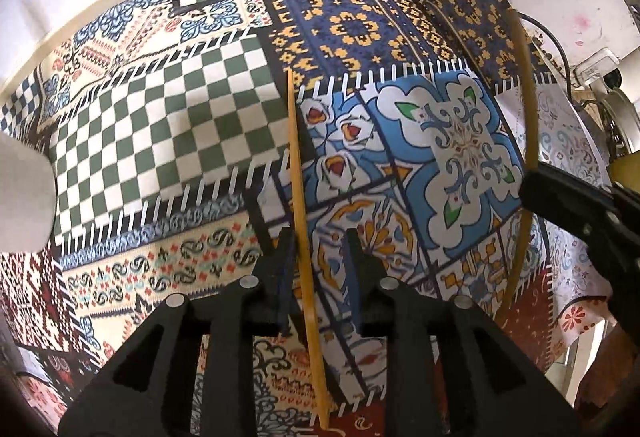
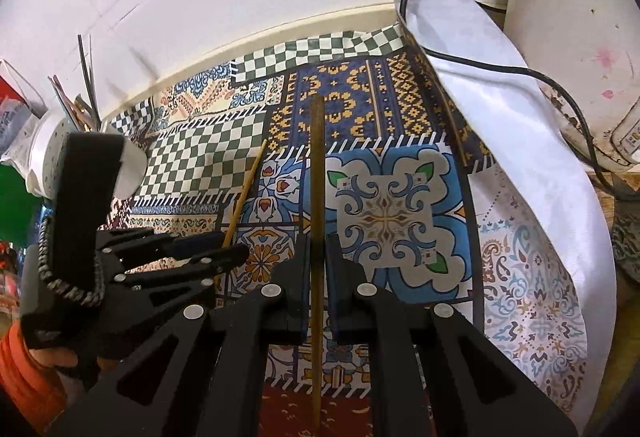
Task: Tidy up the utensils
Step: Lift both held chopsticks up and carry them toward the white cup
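Two chopsticks are in play, one at each tool, above a tabletop covered in a patchwork-patterned cloth. The right tool is clamped narrow on the darker chopstick, whose long axis runs straight out along the fingers, its far tip toward the wall. The left tool stands slightly parted around the paler chopstick: the stick lies against the left-hand finger with a gap to the other, so whether it is truly gripped I cannot tell. Its axis also runs along the fingers, tip away. In the right wrist view the left tool sits just to the left, its stick angled toward the right one. A white utensil holder stands far left, nearer the left hand, so that hand likely delivers first
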